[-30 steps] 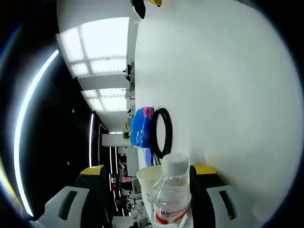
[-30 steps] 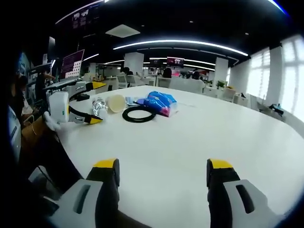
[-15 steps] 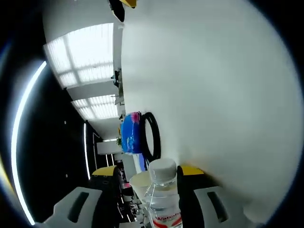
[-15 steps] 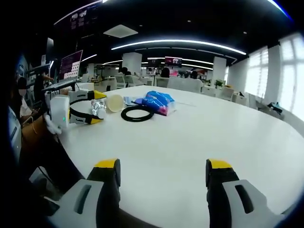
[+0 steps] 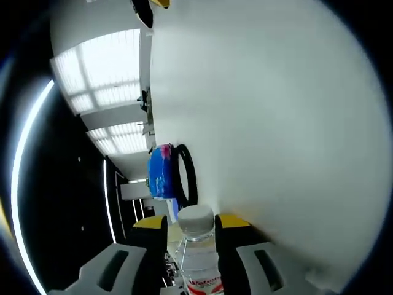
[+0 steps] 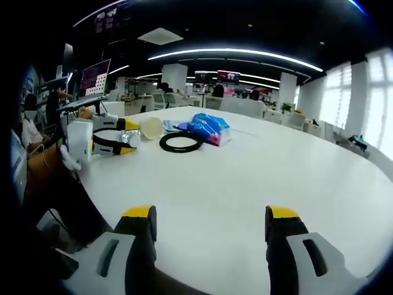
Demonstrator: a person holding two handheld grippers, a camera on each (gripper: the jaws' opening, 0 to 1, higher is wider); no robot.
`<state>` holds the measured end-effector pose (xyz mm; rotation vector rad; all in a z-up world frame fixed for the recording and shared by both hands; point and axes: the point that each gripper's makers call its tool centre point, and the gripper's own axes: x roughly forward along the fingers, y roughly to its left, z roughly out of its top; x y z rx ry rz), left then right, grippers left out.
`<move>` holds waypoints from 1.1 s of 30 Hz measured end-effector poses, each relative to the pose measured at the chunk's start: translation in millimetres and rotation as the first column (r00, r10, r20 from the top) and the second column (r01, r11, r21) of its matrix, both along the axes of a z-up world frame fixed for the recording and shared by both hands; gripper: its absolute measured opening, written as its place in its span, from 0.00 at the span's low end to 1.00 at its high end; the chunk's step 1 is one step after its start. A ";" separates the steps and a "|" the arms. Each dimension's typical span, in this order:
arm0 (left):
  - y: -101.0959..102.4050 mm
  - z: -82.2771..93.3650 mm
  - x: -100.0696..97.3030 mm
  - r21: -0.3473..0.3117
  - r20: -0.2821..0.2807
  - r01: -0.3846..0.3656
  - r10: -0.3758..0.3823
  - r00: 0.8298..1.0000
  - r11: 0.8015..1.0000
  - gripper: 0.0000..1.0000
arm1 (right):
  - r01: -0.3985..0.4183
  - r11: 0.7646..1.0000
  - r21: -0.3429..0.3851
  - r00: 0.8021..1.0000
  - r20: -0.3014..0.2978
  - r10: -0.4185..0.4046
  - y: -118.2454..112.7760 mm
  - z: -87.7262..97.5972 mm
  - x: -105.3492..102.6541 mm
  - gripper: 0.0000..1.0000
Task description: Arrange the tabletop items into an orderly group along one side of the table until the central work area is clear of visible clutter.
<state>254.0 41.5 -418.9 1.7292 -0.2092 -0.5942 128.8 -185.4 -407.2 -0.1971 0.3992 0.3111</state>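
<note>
The water bottle point(image 5: 198, 258) has now been clamped by the left gripper point(image 5: 191, 224), ready for grouping; the right gripper point(image 6: 209, 220) is held open.

The left gripper view is rolled sideways, very near a clear plastic water bottle point(image 5: 198, 261), facing along the white tabletop point(image 5: 276, 123). The right gripper view sits level and low over the tabletop, farther back. Both share a black ring point(image 6: 181, 142) and blue packet point(image 6: 209, 128).
</note>
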 end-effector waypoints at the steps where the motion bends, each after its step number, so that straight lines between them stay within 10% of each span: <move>1: 0.1 -0.2 0.1 0.000 -0.002 0.001 -0.001 1.000 1.000 0.26 | -0.001 1.000 0.002 1.000 0.000 0.001 0.2 0.0 -0.1 0.69; 33: 5.4 3.5 -4.9 -0.099 0.027 -0.006 0.009 1.000 0.995 0.21 | 0.014 0.999 0.037 1.000 -0.003 -0.014 -1.2 0.7 -1.0 0.68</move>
